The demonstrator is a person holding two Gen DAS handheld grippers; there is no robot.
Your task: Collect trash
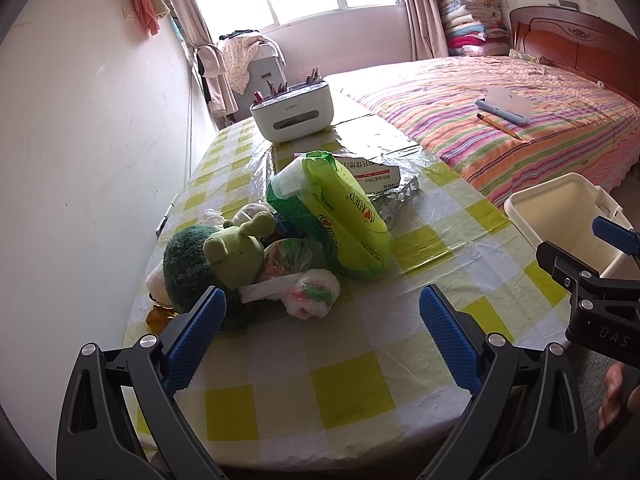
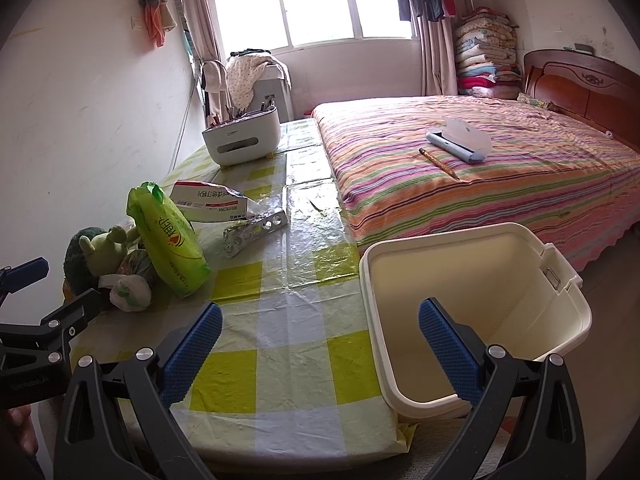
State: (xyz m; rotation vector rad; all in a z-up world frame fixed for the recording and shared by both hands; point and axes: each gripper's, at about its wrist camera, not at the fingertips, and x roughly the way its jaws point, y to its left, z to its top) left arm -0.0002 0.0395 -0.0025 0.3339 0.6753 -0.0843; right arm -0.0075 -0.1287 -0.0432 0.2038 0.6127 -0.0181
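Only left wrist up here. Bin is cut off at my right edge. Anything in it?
Observer: Right wrist looks into the white bin. No trash visible, though a finger hides part of the bottom.
Operator: Right gripper?
Observer: The right gripper is open and empty, beside the bin's near rim.
Operator: Silver thing behind the green pack?
Observer: A crumpled blister pack. Its pockets show here, and it lies against the torn medicine box.

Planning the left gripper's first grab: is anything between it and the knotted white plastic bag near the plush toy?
Nothing visible blocks it. The left gripper is open over bare tablecloth, and the knotted white bag lies just ahead, touching the green plush toy on its left.
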